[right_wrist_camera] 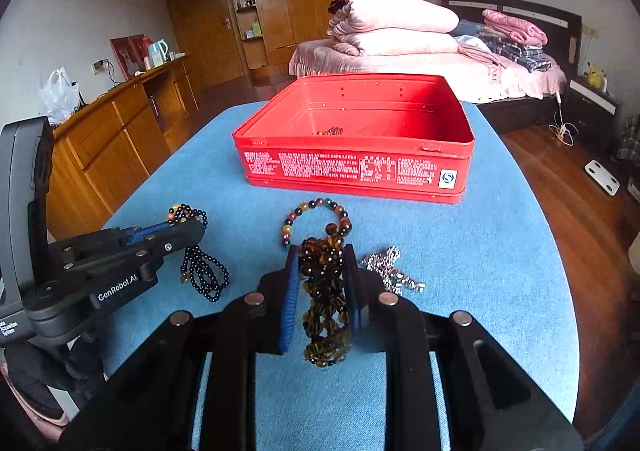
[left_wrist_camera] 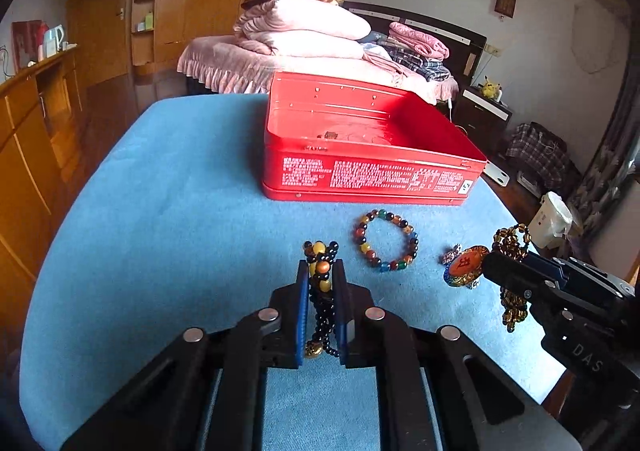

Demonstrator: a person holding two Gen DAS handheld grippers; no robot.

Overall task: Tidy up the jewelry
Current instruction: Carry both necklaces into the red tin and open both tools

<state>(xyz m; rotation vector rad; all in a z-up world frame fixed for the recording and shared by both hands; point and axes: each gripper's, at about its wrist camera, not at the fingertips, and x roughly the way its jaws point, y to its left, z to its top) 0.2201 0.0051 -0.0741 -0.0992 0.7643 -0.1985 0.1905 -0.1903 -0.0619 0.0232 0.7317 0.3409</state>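
My left gripper [left_wrist_camera: 321, 269] is shut on a black and amber bead string [left_wrist_camera: 321, 301] that hangs from it above the blue table; it also shows in the right wrist view [right_wrist_camera: 202, 271]. My right gripper [right_wrist_camera: 322, 251] is shut on a brown tiger-eye bead string [right_wrist_camera: 324, 303], also seen in the left wrist view [left_wrist_camera: 512, 243]. An open red tin box [right_wrist_camera: 356, 167] stands ahead with a small piece inside. A multicolour bead bracelet [left_wrist_camera: 386, 241] lies flat in front of the box.
An orange and blue pendant [left_wrist_camera: 464, 265] and a silver chain [right_wrist_camera: 394, 271] lie on the blue tablecloth [left_wrist_camera: 160, 211]. The table edge drops off on the right. A bed and wooden cabinets stand behind.
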